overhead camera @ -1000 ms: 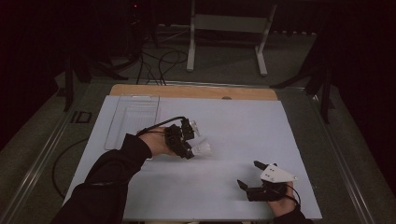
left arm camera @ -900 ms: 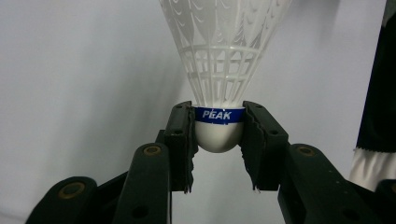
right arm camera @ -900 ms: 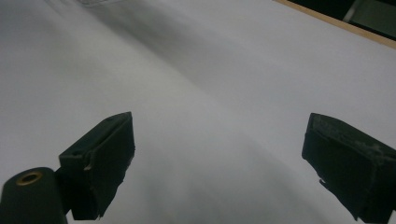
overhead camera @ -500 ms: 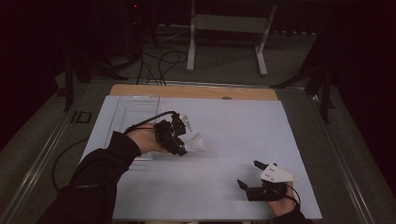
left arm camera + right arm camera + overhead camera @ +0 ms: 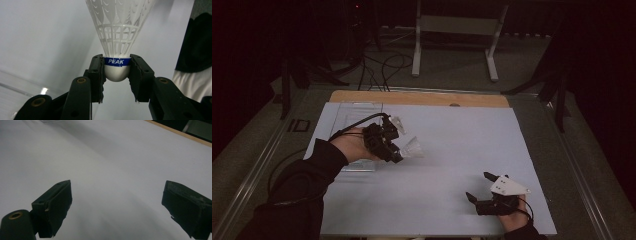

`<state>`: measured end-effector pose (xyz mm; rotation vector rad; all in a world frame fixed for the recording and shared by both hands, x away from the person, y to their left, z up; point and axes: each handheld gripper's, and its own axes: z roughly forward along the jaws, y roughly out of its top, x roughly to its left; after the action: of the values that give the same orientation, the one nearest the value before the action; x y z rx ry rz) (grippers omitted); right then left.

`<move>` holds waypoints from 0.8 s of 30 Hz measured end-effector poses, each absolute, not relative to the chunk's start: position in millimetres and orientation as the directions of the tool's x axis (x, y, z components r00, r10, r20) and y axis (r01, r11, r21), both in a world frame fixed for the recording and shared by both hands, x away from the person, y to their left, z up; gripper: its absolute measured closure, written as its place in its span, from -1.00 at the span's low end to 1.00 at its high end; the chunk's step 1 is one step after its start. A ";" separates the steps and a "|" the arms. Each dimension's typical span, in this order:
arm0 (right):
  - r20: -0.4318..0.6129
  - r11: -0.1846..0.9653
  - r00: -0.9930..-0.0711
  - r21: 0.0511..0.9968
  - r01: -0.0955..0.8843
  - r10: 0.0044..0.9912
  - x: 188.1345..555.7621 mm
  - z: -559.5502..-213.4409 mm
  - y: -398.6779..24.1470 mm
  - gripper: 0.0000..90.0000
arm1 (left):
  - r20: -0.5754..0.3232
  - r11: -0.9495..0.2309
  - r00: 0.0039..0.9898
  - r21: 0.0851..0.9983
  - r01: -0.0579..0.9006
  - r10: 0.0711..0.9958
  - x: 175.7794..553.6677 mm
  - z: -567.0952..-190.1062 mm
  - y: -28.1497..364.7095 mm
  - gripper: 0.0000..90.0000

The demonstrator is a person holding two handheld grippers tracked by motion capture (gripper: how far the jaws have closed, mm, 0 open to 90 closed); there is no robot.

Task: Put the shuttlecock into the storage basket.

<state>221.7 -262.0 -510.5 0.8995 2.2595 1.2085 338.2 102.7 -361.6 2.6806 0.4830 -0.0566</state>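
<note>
Your left gripper point(image 5: 398, 156) has lifted and drifted toward the clear tray point(image 5: 357, 112), jaws clamped on the shuttlecock point(image 5: 117, 68) cork, skirt pointing away. Pickup done, placing left. Right gripper point(image 5: 486, 188) rests wide open, empty, near the table's point(image 5: 452, 200) front edge; plenty of room between.

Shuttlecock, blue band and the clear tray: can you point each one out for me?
Shuttlecock point(image 5: 117, 32), left gripper view, on its white net skirt.
Blue band point(image 5: 117, 61), left gripper view, on the word PEAK around the cork.
Clear tray point(image 5: 357, 111), high view, on its bare floor near the far wall.
</note>
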 end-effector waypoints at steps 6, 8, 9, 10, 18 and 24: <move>-0.080 0.422 -0.700 0.845 0.330 0.709 220.8 -508.9 -260.6 -0.80 | -0.119 -0.836 0.932 0.414 0.360 0.343 338.5 -351.5 111.2 0.47; -0.078 0.419 -0.700 0.846 0.331 0.710 220.9 -509.0 -260.6 -0.80 | -0.113 -0.834 0.931 0.416 0.362 0.348 338.5 -348.6 113.8 0.47; -0.078 0.419 -0.698 0.845 0.333 0.711 221.0 -509.2 -260.6 -0.80 | -0.116 -0.833 0.930 0.418 0.364 0.348 338.4 -347.5 115.2 0.47; -0.076 0.418 -0.698 0.844 0.335 0.712 220.9 -509.2 -260.8 -0.80 | -0.114 -0.831 0.929 0.419 0.366 0.352 338.7 -346.7 116.7 0.47; -0.082 0.417 -0.693 0.847 0.331 0.716 220.9 -508.5 -261.3 -0.80 | -0.106 -0.811 0.915 0.432 0.394 0.388 341.6 -339.4 131.3 0.47; -0.087 0.417 -0.690 0.847 0.328 0.718 220.8 -507.8 -261.5 -0.80 | -0.094 -0.789 0.896 0.442 0.427 0.433 344.0 -335.0 145.4 0.47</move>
<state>220.8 -261.5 -507.8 0.8893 2.2368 1.1935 344.0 145.4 -335.0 2.5991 0.6253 0.0175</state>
